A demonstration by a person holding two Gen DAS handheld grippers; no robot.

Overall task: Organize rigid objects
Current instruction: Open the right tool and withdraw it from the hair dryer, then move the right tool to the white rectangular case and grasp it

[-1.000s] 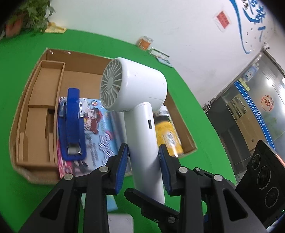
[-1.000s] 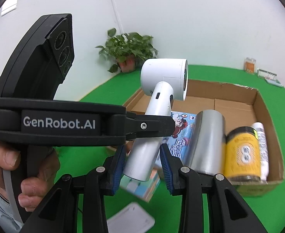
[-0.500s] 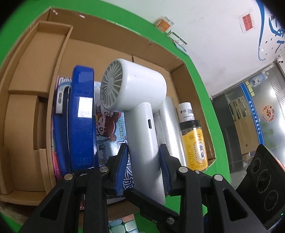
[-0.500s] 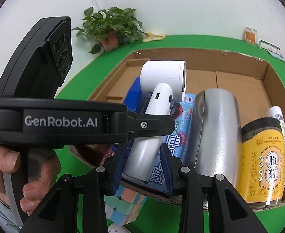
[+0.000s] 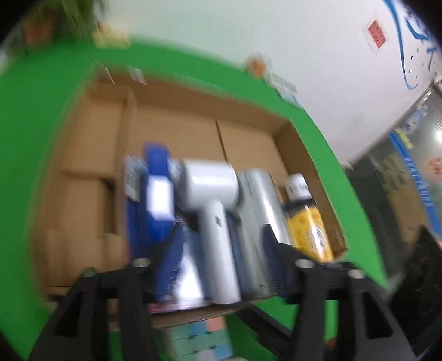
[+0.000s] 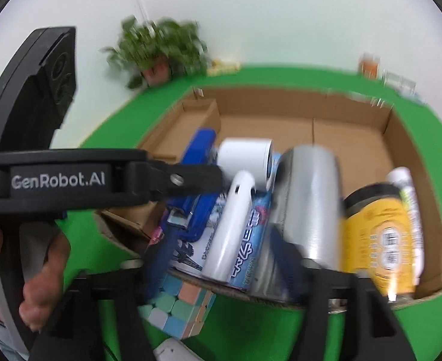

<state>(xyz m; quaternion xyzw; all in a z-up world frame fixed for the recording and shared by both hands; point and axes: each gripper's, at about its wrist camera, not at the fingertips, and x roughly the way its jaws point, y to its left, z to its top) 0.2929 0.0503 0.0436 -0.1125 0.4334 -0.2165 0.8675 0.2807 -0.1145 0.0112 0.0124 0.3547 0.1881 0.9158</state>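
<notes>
A white hair dryer [image 5: 218, 225] lies in the cardboard box [image 5: 191, 126] on a picture book [image 6: 245, 240], between a blue stapler [image 5: 158, 195] and a silver cylinder [image 5: 260, 210]. It also shows in the right wrist view [image 6: 236, 210]. My left gripper [image 5: 221, 252] is open, its fingers apart on either side of the dryer's handle, not touching it. My right gripper [image 6: 221, 258] is open too, just behind the handle's end. Both views are motion-blurred.
A yellow jar [image 6: 380, 228] and a white bottle [image 6: 407, 198] lie at the box's right side. A pastel cube puzzle [image 6: 179, 303] sits on the green table [image 6: 431, 325] in front of the box. A potted plant [image 6: 158, 51] stands at the back.
Both grippers have opened and let go of the hair dryer, which now lies in the box. Both grippers have pulled back a little.
</notes>
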